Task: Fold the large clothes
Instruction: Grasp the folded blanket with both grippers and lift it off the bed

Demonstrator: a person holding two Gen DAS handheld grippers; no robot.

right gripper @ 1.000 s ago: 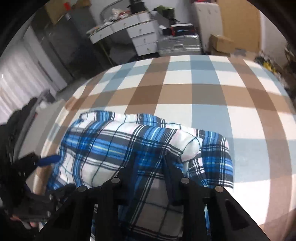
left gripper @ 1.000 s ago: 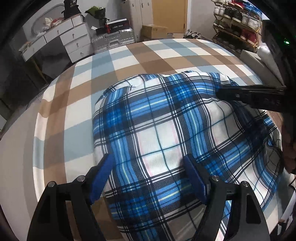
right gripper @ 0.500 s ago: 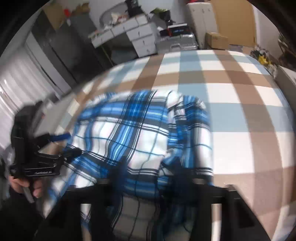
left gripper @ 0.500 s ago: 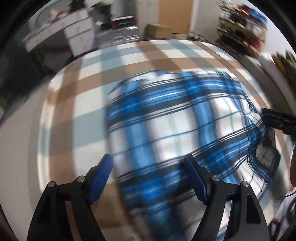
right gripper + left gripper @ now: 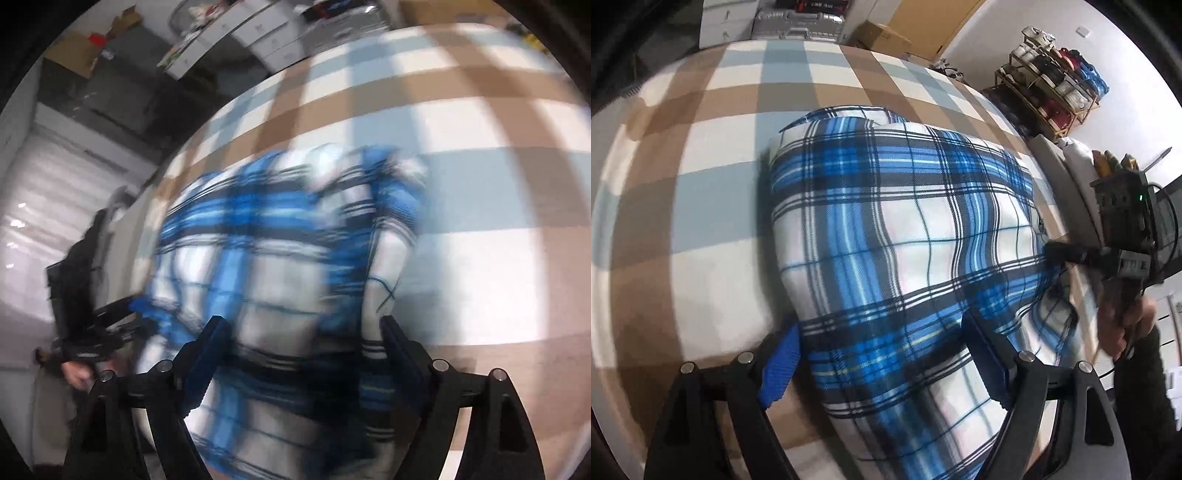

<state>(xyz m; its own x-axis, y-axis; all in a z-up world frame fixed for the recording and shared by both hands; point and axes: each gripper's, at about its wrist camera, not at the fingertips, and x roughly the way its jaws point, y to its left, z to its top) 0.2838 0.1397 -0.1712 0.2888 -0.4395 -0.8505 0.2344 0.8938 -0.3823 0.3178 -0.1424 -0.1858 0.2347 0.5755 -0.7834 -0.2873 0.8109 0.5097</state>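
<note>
A blue, white and black plaid garment (image 5: 905,236) lies folded on the checked bed cover (image 5: 701,177). My left gripper (image 5: 882,354) is open, its blue-padded fingers (image 5: 781,363) astride the garment's near edge. My right gripper (image 5: 299,350) is open over the garment (image 5: 280,236), which is blurred in the right wrist view. The right gripper also shows in the left wrist view (image 5: 1067,253) at the garment's right edge, held by a hand. The left gripper shows at the left of the right wrist view (image 5: 110,317).
The bed cover (image 5: 461,184) has brown, light blue and white checks. Behind the bed stand a silver suitcase (image 5: 798,26), a cardboard box (image 5: 882,35) and a white drawer unit (image 5: 269,40). A shoe rack (image 5: 1056,85) stands at the right wall.
My right gripper was shut on the garment and has opened and let it go. Both cameras swung; the left gripper stayed open and shifted toward the garment's near left corner.
</note>
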